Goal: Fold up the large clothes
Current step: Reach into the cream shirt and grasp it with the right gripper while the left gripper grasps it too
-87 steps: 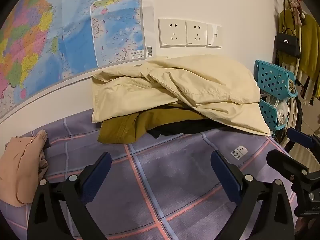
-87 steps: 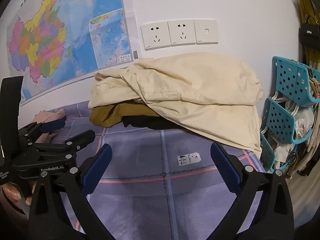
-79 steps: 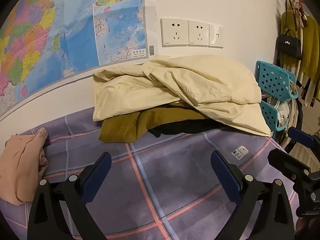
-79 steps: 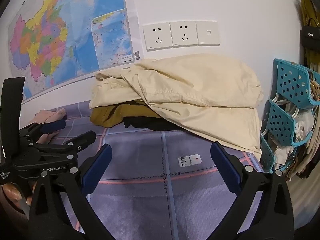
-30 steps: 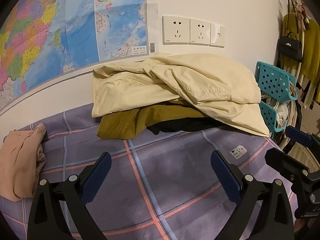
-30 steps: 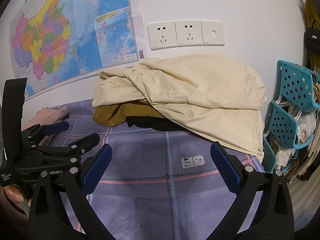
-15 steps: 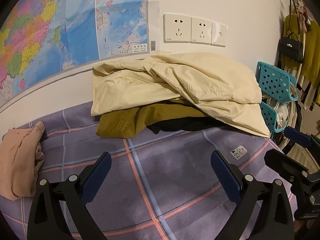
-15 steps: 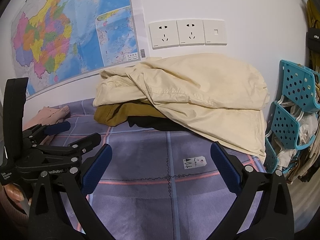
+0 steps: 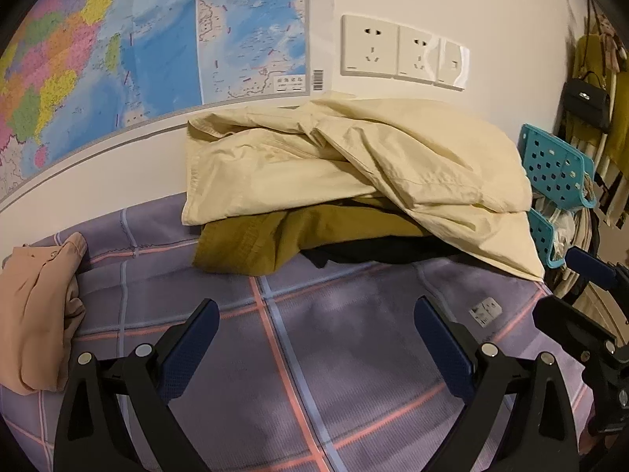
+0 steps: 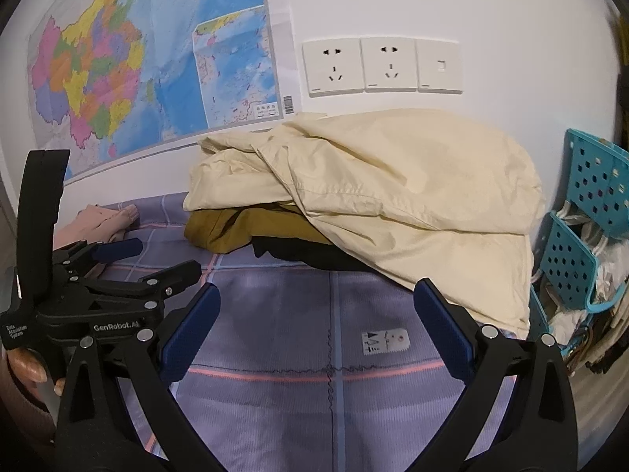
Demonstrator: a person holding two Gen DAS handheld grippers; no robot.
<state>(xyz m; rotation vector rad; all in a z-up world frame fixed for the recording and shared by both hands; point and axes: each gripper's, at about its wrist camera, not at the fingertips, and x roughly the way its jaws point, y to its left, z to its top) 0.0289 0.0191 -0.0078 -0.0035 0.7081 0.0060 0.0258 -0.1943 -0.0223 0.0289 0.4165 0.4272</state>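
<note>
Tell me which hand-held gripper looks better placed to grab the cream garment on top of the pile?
Probably right hand-held gripper: open, with the cream garment draping down ahead of it. Left hand-held gripper faces mostly bedsheet.

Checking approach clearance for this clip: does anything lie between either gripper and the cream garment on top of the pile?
Nothing visible does. Both the left gripper and the right gripper are open over bare purple plaid sheet, with the cream garment straight ahead against the wall.
</note>
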